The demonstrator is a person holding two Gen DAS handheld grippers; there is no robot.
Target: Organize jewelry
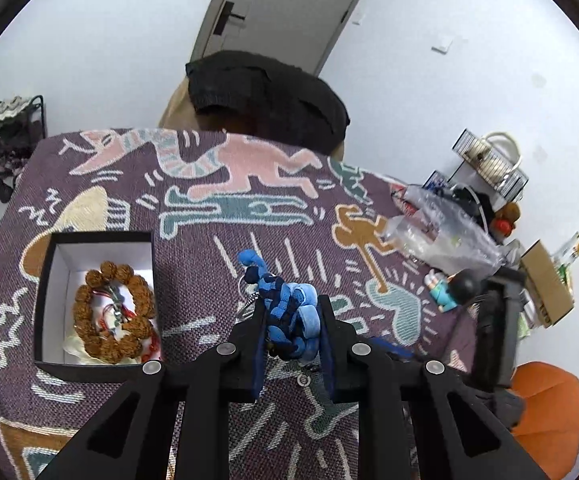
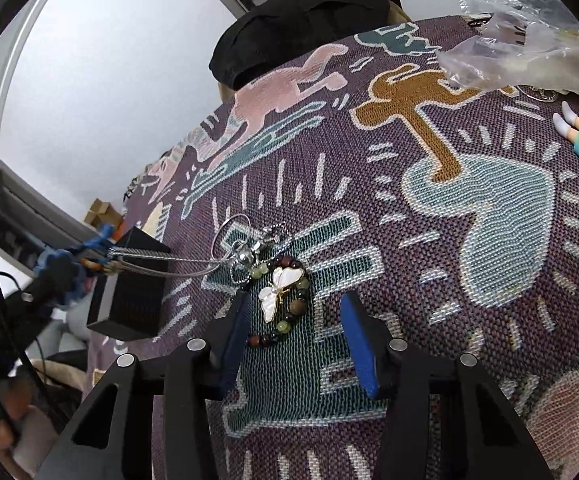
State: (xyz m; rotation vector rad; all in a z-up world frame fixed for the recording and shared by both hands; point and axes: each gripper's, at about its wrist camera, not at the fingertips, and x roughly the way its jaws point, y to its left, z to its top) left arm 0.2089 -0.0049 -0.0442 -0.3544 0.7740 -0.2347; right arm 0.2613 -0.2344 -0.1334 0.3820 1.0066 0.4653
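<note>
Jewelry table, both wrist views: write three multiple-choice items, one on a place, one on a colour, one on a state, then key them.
1. Where does the brown bead bracelet lie?
A. In the black box
B. On the orange chair
C. Under the plastic bag

2. What colour is the knotted cord charm in the left hand-held gripper?
A. Red
B. Blue
C. Yellow

3. How is the butterfly bracelet relative to the right hand-held gripper?
A. Clamped and lifted
B. Lying on the cloth between parted fingers
C. Hanging from one finger

Key: 1 A, it sits inside the open box. 2 B, the cord is two blues. 3 B, gaps show beside both pads.
</note>
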